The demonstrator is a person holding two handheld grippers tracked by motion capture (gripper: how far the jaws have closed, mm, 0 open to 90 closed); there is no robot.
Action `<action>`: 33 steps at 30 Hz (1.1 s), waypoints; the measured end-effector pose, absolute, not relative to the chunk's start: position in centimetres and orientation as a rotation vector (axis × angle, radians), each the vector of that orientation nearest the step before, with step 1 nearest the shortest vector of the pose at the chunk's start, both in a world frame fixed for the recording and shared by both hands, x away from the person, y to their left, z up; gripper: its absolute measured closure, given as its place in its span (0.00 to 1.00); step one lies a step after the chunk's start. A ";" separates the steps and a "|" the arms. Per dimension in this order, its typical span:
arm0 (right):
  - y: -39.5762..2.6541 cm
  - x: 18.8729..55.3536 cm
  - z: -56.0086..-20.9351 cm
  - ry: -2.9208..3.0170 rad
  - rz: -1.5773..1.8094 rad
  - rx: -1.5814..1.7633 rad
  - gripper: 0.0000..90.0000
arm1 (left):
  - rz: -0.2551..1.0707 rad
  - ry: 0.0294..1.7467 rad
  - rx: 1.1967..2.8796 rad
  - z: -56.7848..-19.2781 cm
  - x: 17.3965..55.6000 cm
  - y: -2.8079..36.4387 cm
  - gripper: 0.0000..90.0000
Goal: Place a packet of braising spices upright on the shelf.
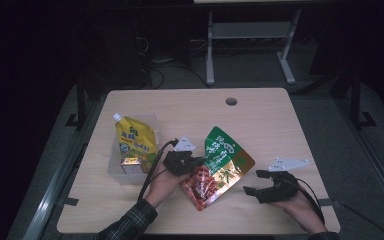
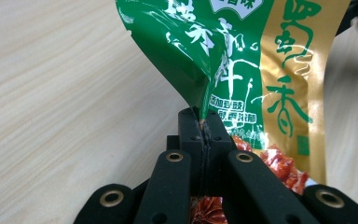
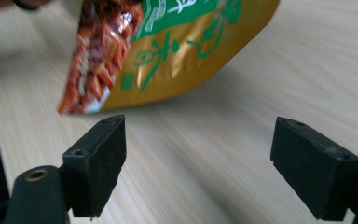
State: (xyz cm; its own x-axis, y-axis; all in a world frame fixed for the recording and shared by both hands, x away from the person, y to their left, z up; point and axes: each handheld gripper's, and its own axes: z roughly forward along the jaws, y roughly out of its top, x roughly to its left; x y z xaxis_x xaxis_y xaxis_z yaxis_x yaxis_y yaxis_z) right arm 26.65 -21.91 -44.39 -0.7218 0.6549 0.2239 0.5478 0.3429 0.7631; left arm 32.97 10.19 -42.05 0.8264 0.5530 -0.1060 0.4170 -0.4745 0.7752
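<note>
Dark floor and metal frame legs lie beyond a pale wooden desk (image 1: 260,120) with a round cable hole near its far edge.

From the high view, the left gripper (image 1: 192,162) sits near the middle of the desk, toward the near edge, clenched on the left edge of a green and gold snack bag (image 1: 220,167). The bag tilts, with its red lower end down by the near edge. The right gripper (image 1: 257,182) hovers just off the bag's right side, toward the near right corner, released and holding nothing. A yellow spouted pouch (image 1: 132,137) stands in a clear box (image 1: 117,170) toward the left edge.

In the left gripper view, the jaws are pressed together on a thin fold of the snack bag (image 2: 242,70), which rises away from them above the desk (image 2: 65,93). That bite looks narrow and sits on slick film. I judge the bag could slide out or swing if the hand lifts or turns quickly, since the weight of the contents hangs to one side of the pinch. A hard pull might also crease or tear the film at the fold.

In the right gripper view, the jaws stand wide apart with bare desk (image 3: 200,154) between them, and the snack bag (image 3: 168,60) is ahead, clear of both. Closing from here would likely catch nothing. Pushing in carelessly could knock the bag and strain the other hold.
</note>
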 end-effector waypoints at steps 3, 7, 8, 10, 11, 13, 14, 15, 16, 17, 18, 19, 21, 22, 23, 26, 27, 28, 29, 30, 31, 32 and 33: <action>-21.3 27.0 -43.8 2.426 1.422 1.132 0.18 | 0.178 0.709 2.094 -41.6 32.6 10.3 0.99; -20.1 27.9 -43.4 2.414 1.464 1.107 0.26 | 0.168 0.698 2.059 -40.9 32.2 10.4 0.99; -20.1 27.9 -43.4 2.414 1.464 1.107 0.26 | 0.168 0.698 2.059 -40.9 32.2 10.4 0.99; -19.8 28.7 -43.1 2.389 1.520 1.112 0.36 | 0.160 0.694 2.046 -40.7 32.1 10.4 0.99; -19.7 28.9 -43.1 2.378 1.555 1.125 0.41 | 0.160 0.692 2.046 -40.7 32.1 10.4 0.99; -19.6 29.0 -43.1 2.373 1.572 1.124 0.44 | 0.157 0.693 2.041 -40.6 32.1 10.4 0.99; -19.5 29.3 -43.1 2.367 1.574 1.120 0.46 | 0.158 0.693 2.039 -40.6 32.1 10.4 0.99; -19.5 29.3 -43.2 2.361 1.583 1.119 0.49 | 0.158 0.694 2.036 -40.6 32.1 10.4 0.99; -19.4 29.5 -43.2 2.361 1.598 1.117 0.50 | 0.154 0.694 2.031 -40.6 32.0 10.4 0.99; -19.2 29.6 -43.3 2.359 1.607 1.114 0.52 | 0.158 0.693 2.031 -40.6 32.0 10.4 0.99; -19.1 29.6 -43.3 2.359 1.611 1.118 0.53 | 0.156 0.693 2.027 -40.6 32.0 10.4 0.99; -18.8 29.7 -43.4 2.357 1.619 1.106 0.56 | 0.154 0.692 2.021 -40.5 32.0 10.4 0.99; -18.6 29.8 -43.4 2.360 1.616 1.106 0.54 | 0.155 0.692 2.019 -40.5 32.0 10.4 0.99; -18.2 30.0 -43.4 2.357 1.619 1.099 0.56 | 0.158 0.690 2.017 -40.5 32.0 10.4 0.99; -18.0 30.0 -43.5 2.365 1.614 1.087 0.59 | 0.153 0.690 2.012 -40.5 31.9 10.4 0.99; -17.8 30.1 -43.4 2.354 1.621 1.069 0.71 | 0.157 0.689 2.014 -40.5 31.9 10.3 0.99; -17.7 30.1 -43.3 2.356 1.627 1.064 0.76 | 0.157 0.690 2.014 -40.5 31.9 10.3 0.99; -17.7 30.1 -43.2 2.359 1.630 1.056 0.81 | 0.156 0.689 2.015 -40.5 31.9 10.3 0.99; -17.7 30.1 -43.2 2.353 1.632 1.045 0.84 | 0.157 0.690 2.014 -40.6 31.9 10.3 0.99; -17.7 30.1 -43.1 2.357 1.631 1.047 0.87 | 0.157 0.689 2.013 -40.5 31.9 10.3 0.99; -17.7 30.2 -43.1 2.359 1.634 1.044 0.89 | 0.157 0.687 2.012 -40.5 31.9 10.3 0.99; -17.7 30.2 -43.0 2.355 1.638 1.046 0.91 | 0.158 0.687 2.010 -40.5 31.9 10.3 0.99; -17.8 30.3 -42.9 2.360 1.639 1.032 0.93 | 0.159 0.687 2.008 -40.4 31.8 10.3 0.98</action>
